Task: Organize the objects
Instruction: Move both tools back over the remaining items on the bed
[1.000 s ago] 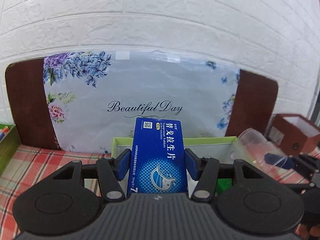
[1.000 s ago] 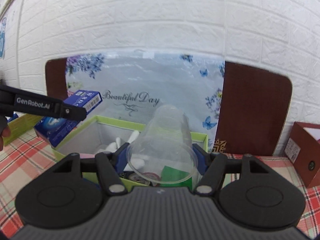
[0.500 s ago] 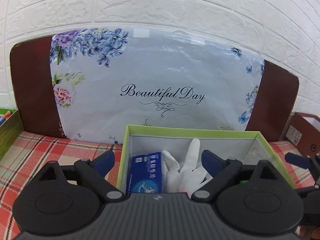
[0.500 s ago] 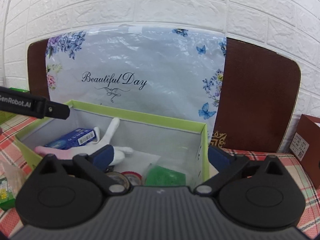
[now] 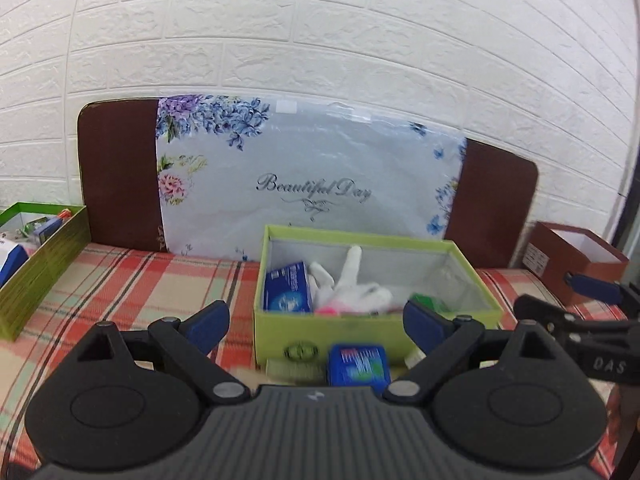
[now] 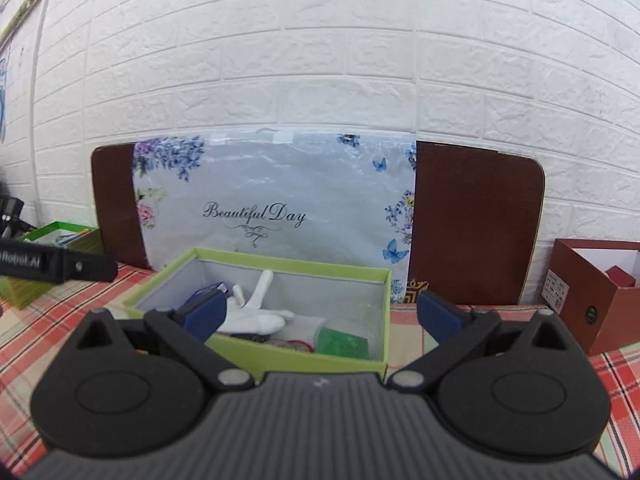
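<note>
Both grippers empty, light green box (image 5: 372, 332) loaded up

Fingers of the left gripper (image 5: 316, 322) and right gripper (image 6: 320, 314) are spread wide — nothing is held. The blue medicine box (image 5: 289, 288) is seen inside the box beside a white glove (image 5: 352, 284) (clear cup (image 6: 344, 336) at the right end).

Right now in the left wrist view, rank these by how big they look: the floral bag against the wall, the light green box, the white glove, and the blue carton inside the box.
1. Floral bag
2. Light green box
3. White glove and blue carton: about alike, and both partly hidden, so unranked.
</note>
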### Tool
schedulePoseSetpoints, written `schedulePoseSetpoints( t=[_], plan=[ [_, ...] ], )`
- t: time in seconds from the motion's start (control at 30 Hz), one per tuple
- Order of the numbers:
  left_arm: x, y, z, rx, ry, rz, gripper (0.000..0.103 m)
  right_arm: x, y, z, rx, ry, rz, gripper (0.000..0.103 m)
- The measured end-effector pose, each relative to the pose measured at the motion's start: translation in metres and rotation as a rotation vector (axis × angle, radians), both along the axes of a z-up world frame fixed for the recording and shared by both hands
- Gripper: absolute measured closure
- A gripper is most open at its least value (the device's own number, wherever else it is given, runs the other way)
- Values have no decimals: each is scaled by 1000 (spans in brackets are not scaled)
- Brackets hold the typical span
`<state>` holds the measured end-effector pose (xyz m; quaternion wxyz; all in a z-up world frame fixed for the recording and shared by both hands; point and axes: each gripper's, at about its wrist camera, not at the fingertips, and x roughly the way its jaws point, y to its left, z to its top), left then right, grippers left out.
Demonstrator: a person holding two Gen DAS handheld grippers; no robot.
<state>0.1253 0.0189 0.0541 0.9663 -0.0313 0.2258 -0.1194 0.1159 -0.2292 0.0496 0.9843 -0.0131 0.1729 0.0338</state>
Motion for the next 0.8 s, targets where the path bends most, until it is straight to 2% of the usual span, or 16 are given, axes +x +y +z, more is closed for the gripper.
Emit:
schedulePoseSetpoints(
  t=[0.13,0.37,0.43,0.47,0.6,0.67,0.8],
  plan=[
    [-34,3,-27,4,48,-5,7,-40,7,-13,-17,2,9,0],
    [-75,17,-80,-95,183,38,7,-82,23,-67,30,126,25,0],
    [-80,20,-91,-97,220,31,7,-91,26,-82,47,161,25,7],
    [-81,20,-95,-89,233,37,7,-95,27,-88,59,176,28,13],
    [-83,27,-100,-94,245,56,8,-99,27,-103,115,235,33,27],
    [-82,31,-98,-95,240,65,8,-94,26,-103,131,243,40,27],
    [-82,37,-94,-91,225,75,8,-68,26,-93,159,201,65,27]
  ],
)
